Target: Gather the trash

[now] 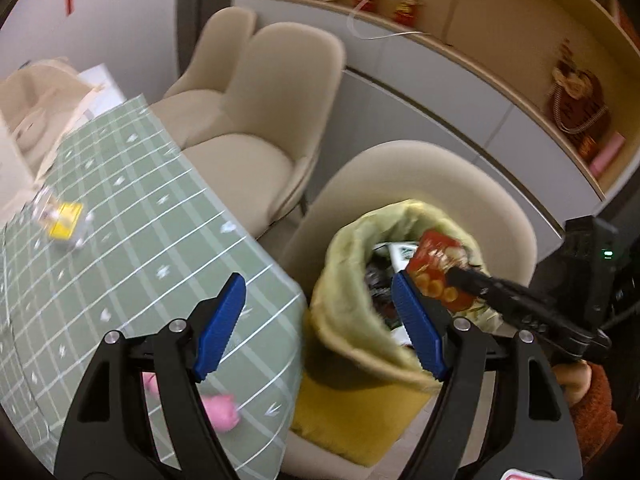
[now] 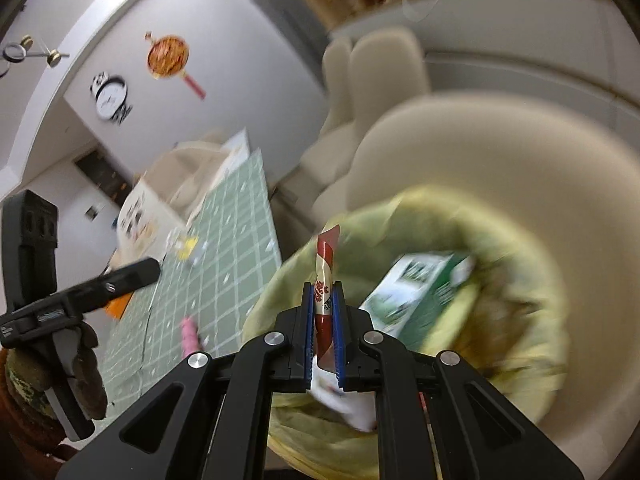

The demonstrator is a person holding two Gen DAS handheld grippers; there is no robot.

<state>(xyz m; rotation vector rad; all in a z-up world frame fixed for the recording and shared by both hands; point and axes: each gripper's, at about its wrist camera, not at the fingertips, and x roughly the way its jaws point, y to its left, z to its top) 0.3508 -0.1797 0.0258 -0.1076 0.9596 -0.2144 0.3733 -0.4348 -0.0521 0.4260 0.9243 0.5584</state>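
Observation:
A yellow-green trash bag (image 1: 352,320) stands open on a beige chair seat (image 1: 500,208) beside the table; it holds a green-and-white carton (image 2: 416,292) and other wrappers. My right gripper (image 2: 324,300) is shut on a red-and-white snack wrapper (image 2: 325,264), held over the bag's mouth (image 2: 520,320); the wrapper also shows in the left wrist view (image 1: 436,268), with the right gripper (image 1: 460,276) on it. My left gripper (image 1: 316,308) is open and empty, above the table corner and the bag's near rim. A pink wrapper (image 1: 222,412) and a yellow packet (image 1: 66,220) lie on the table.
The table has a green checked cloth (image 1: 140,220). A cloth bag (image 1: 36,104) and papers sit at its far end. More beige chairs (image 1: 256,120) stand along the table. A cabinet with shelved figurines (image 1: 576,108) runs behind.

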